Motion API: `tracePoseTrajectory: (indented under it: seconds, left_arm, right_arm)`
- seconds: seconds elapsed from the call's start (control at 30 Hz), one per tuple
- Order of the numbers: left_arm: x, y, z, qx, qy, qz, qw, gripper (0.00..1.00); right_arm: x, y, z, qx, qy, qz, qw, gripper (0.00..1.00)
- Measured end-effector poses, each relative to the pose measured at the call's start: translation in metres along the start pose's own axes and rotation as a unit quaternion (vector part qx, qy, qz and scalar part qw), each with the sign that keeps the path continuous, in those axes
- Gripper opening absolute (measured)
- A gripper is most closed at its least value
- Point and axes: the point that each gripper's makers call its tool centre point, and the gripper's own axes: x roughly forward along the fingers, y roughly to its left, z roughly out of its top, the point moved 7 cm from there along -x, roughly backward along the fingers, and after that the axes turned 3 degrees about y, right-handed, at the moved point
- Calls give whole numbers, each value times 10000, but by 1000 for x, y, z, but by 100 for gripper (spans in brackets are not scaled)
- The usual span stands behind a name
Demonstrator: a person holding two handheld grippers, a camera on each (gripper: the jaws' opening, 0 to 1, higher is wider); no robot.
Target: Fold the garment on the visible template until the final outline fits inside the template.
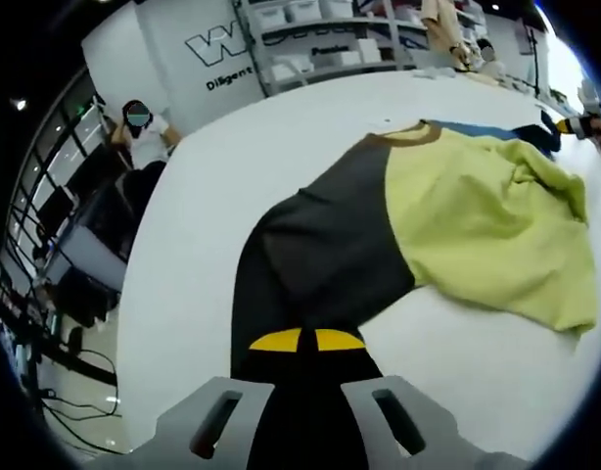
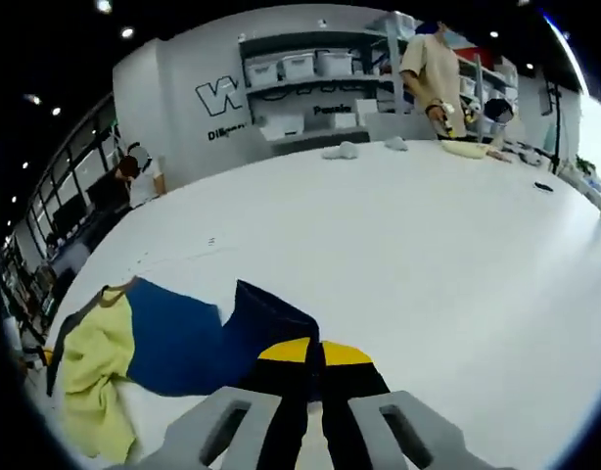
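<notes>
A colour-block garment lies on the white table. Its dark grey part runs toward me, the yellow-green part is rumpled to the right, and a blue part shows at the far end. My left gripper is shut on the dark grey fabric, yellow pads together. In the right gripper view my right gripper is shut on a dark navy edge of the garment. Its blue panel and yellow-green fabric spread out to the left. A faint thin line crosses the table beyond the garment.
A seated person is past the table's left edge. Shelves with white boxes line the back wall. Another person stands at the far side, with small objects near that edge. Bare tabletop stretches to the right.
</notes>
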Motion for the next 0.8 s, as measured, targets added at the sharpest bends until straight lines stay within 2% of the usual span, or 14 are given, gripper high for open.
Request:
tracePoseTrajectory:
  seconds: [0.1,0.2,0.3,0.5,0.57,0.63,0.8]
  left_arm:
    - [1,1,1,14,30,16,10000,0]
    - [1,0,1,18,28,43,10000,0]
    - [1,0,1,27,23,56,10000,0]
    - [1,3,2,34,50,73,10000,0]
    - [1,4,2,0,59,92,9999,0]
    - [2,3,2,6,60,90,9999,0]
    - [1,4,2,-1,75,80,9999,0]
  right_arm:
    - [3,-10,-1,323,63,-93,9994,0]
    - [1,-15,-4,278,115,-348,9989,0]
    - [1,-19,-8,271,140,-428,9986,0]
    - [-2,-32,-22,-182,418,-952,9944,0]
    - [-6,-31,-25,-254,323,-1141,9926,0]
    - [-10,-30,-30,-431,413,-1298,9897,0]
    - [-15,-29,-38,-581,391,-1669,9835,0]
